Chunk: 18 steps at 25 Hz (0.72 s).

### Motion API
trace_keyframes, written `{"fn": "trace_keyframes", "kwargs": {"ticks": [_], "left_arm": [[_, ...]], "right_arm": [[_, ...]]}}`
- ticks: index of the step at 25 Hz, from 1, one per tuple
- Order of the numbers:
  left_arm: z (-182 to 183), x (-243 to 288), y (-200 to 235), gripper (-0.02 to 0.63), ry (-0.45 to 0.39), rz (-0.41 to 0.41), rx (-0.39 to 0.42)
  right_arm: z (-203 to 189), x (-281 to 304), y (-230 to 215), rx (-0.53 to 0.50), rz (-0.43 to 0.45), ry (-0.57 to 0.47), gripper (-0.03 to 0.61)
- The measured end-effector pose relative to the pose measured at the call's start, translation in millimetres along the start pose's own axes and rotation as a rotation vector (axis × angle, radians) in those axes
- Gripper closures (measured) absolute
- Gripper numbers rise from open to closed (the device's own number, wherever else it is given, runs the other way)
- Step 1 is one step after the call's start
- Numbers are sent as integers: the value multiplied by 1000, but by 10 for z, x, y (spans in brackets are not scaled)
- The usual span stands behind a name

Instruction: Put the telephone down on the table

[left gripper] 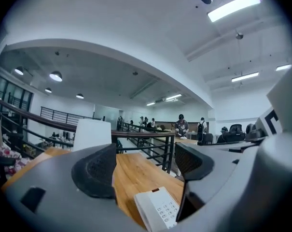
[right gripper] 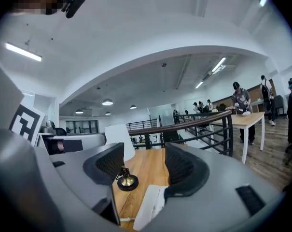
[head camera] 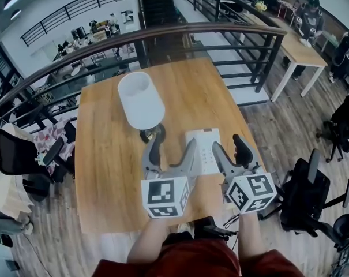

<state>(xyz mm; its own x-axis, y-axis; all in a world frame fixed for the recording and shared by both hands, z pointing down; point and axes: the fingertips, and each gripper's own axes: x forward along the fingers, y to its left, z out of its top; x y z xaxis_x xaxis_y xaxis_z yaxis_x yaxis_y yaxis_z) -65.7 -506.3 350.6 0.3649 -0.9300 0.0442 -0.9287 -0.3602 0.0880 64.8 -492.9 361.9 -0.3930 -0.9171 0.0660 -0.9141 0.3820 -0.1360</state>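
Observation:
A white telephone (head camera: 203, 149) with a keypad lies flat on the wooden table (head camera: 105, 154), near the front right. The left gripper view shows the telephone (left gripper: 158, 209) low between the jaws, and the right gripper view shows the telephone (right gripper: 150, 207) under the right jaw. My left gripper (head camera: 171, 149) hovers open just left of it, jaws empty. My right gripper (head camera: 229, 147) hovers open over the telephone's right edge, holding nothing.
A table lamp with a white shade (head camera: 141, 100) and a dark round base (right gripper: 127, 181) stands mid-table, just beyond the left gripper. A curved railing (head camera: 220, 30) runs behind the table. Black office chairs (head camera: 307, 195) stand on the floor at right.

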Motion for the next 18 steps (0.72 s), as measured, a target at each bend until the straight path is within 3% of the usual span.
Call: {"fn": "trace_keyframes", "kwargs": {"ticks": [4,11,13,14,16,18], "left_arm": [[196,-226,-23,215,-38,13,37],[352,-417,-35,216,-83,18,74],[379,-455,-48,224,-90,18,78],[396,-476,-48,255,-95,24,81],[436,-512,-39,392,-109,40,86],[471,-533,-45,458,-120,42,87]], "right_arm": [[187,-147,293,-133,20,-22,305],[456,-304,459,-181,-8,-136,307],[523,-371,459,-181,-23,-167,366],[555,-403,453,-181,-33,-180,404],[597,-441,438,-186,-48,-199,482],[617,-459,427,-183,-53,-209,510]]}}
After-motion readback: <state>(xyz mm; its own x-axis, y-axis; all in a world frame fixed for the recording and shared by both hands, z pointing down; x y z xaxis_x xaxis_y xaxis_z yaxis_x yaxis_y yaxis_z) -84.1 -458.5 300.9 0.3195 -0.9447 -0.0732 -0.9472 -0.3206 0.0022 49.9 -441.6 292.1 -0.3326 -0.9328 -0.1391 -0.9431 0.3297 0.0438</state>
